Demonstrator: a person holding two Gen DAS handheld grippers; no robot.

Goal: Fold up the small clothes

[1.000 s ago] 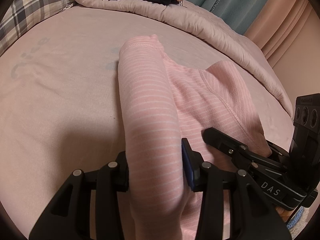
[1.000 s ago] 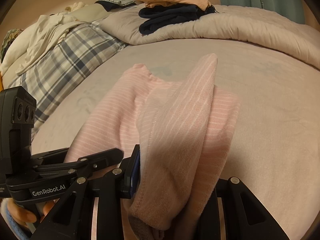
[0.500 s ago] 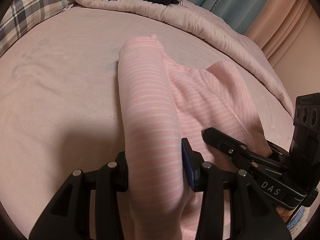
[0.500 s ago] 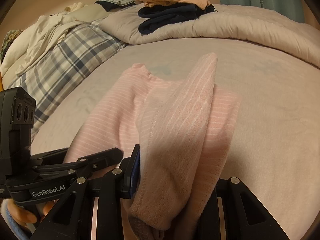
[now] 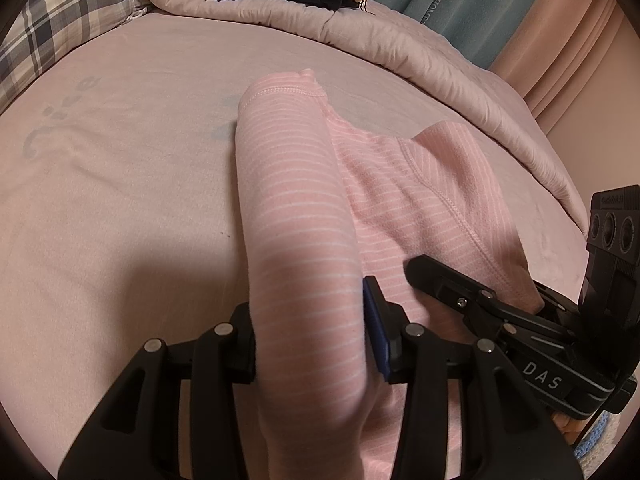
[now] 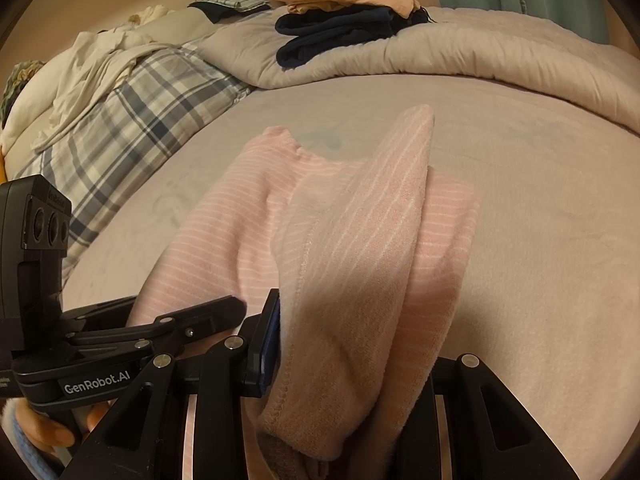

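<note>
- The pink striped garment [image 5: 404, 184] lies spread on the pink bedsheet [image 5: 120, 184].
- The left gripper [image 5: 310, 340] is clamped on its left fold.
- The right gripper [image 6: 352, 364] is clamped on a bunched edge of the same garment, lifted off the sheet.

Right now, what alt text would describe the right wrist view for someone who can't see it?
The right gripper pinches a pink striped garment lifted off a pink bed; the left gripper sits beside it.
</note>
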